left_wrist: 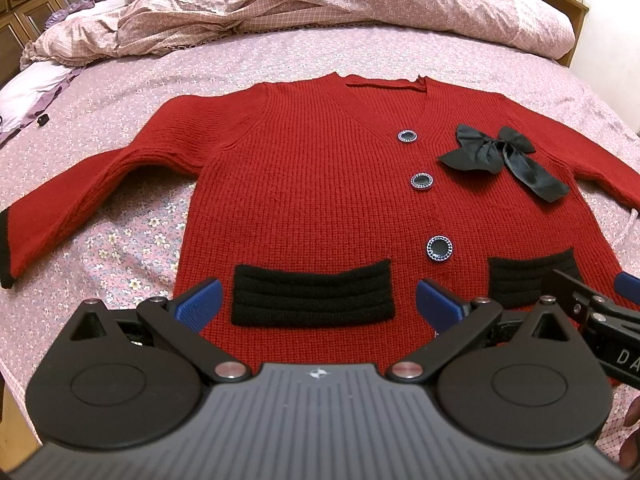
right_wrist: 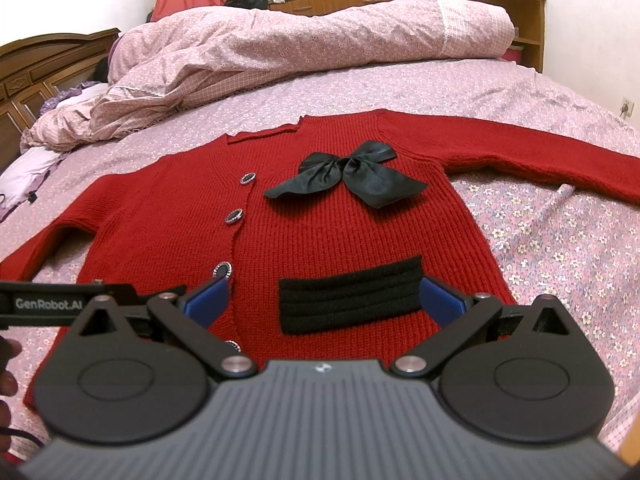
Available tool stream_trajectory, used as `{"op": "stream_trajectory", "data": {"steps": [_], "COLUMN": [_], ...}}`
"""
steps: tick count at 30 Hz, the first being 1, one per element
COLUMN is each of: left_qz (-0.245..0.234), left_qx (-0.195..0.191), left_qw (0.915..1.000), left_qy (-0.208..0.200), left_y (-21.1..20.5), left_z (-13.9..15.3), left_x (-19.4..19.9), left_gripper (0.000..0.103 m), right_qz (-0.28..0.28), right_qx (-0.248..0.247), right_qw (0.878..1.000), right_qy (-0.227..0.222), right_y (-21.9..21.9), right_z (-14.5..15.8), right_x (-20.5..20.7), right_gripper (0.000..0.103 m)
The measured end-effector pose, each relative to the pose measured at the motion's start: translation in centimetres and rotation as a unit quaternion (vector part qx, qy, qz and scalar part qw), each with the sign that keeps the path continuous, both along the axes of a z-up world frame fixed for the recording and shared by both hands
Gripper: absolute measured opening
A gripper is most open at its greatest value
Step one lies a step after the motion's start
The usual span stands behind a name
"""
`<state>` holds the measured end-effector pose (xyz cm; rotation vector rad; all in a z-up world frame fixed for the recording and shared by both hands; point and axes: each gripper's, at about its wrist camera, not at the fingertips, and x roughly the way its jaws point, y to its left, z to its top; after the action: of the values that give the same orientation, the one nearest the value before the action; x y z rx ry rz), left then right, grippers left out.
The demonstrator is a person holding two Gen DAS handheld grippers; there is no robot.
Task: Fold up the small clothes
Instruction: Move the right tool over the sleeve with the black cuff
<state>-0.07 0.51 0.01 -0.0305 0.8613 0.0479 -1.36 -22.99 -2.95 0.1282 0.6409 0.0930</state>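
the red cardigan [left_wrist: 320, 200] lies flat and face up on the bed [left_wrist: 120, 92], buttoned, with both sleeves spread out to the sides, probably so the folds can begin from a smooth shape. the left gripper [left_wrist: 318, 300] and the right gripper [right_wrist: 324, 300] are both released and hold nothing, hovering side by side over the hem near the black pockets. the floral sheet is bare around each sleeve, and the rumpled duvet [right_wrist: 280, 40] stays well apart behind the collar.
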Motion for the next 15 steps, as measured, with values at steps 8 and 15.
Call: {"op": "stream_trajectory", "data": {"steps": [8,15], "left_qz": [-0.001,-0.013], "left_qx": [0.002,0.016], "left_qw": [1.0000,0.9998], "left_qy": [0.000,-0.006], "left_y": [0.1,-0.1], "left_z": [0.1,0.5], "left_x": [0.1,1.3], "left_gripper": [0.103,0.103], "right_qz": [-0.003,-0.016], "right_qx": [0.005,0.013], "right_qw": [1.000,1.000], "right_qy": [0.002,-0.001], "right_y": [-0.2,-1.3], "right_z": [-0.7,-0.2], "right_x": [0.1,0.7], "right_gripper": [0.103,0.103]}}
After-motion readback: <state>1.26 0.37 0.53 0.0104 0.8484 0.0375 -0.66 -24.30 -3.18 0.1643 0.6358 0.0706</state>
